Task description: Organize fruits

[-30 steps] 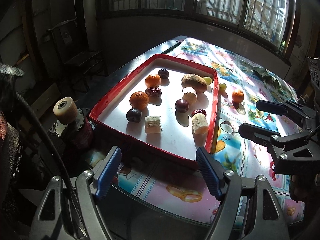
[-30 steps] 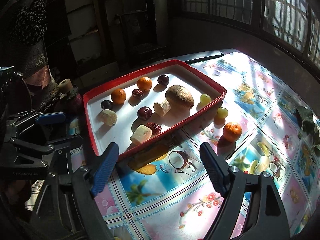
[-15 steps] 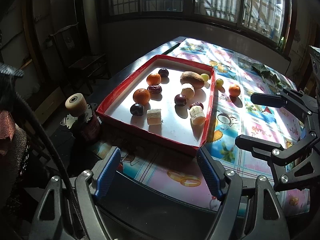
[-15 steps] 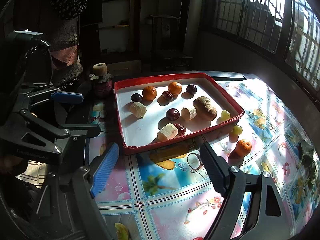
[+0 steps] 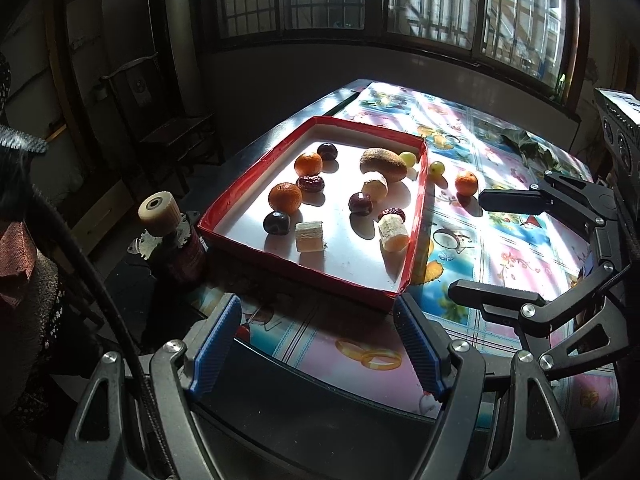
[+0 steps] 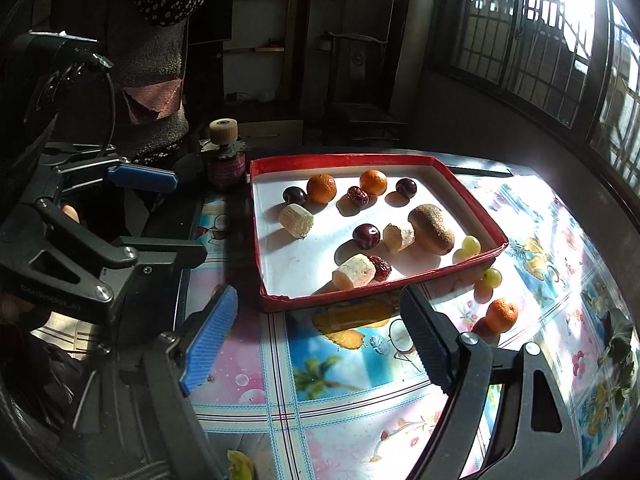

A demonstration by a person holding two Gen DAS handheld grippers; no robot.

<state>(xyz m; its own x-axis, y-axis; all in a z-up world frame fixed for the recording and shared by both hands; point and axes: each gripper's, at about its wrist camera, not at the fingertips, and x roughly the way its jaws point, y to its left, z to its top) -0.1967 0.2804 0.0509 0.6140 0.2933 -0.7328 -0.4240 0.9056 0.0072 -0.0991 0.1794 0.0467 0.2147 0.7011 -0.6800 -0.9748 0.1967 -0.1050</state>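
A red-rimmed white tray [image 5: 304, 268] [image 6: 376, 286] holds several fruits: two oranges, dark plums, red dates, a brown kiwi [image 5: 383, 165] [image 6: 432, 229], a green grape and banana pieces. On the tablecloth to the right of the tray lie a green grape [image 5: 437, 168] [image 6: 491, 278] and a small orange [image 5: 466, 182] [image 6: 501, 314]. My left gripper [image 5: 318, 344] stands open over the table's near edge, well short of the tray, nothing between its fingers. My right gripper [image 6: 316, 336] is open too, above the cloth in front of the tray.
A dark bottle with a pale ribbed cap [image 5: 160, 214] [image 6: 224, 130] stands left of the tray. Green leaves [image 5: 528, 148] lie at the far right of the patterned tablecloth [image 5: 504, 256]. A chair [image 5: 168, 128] stands beyond the table's left side.
Both grippers have drawn back from the tray, so it looks smaller and farther. The right wrist view has rolled, turning the tray in the picture. The fruits have not moved.
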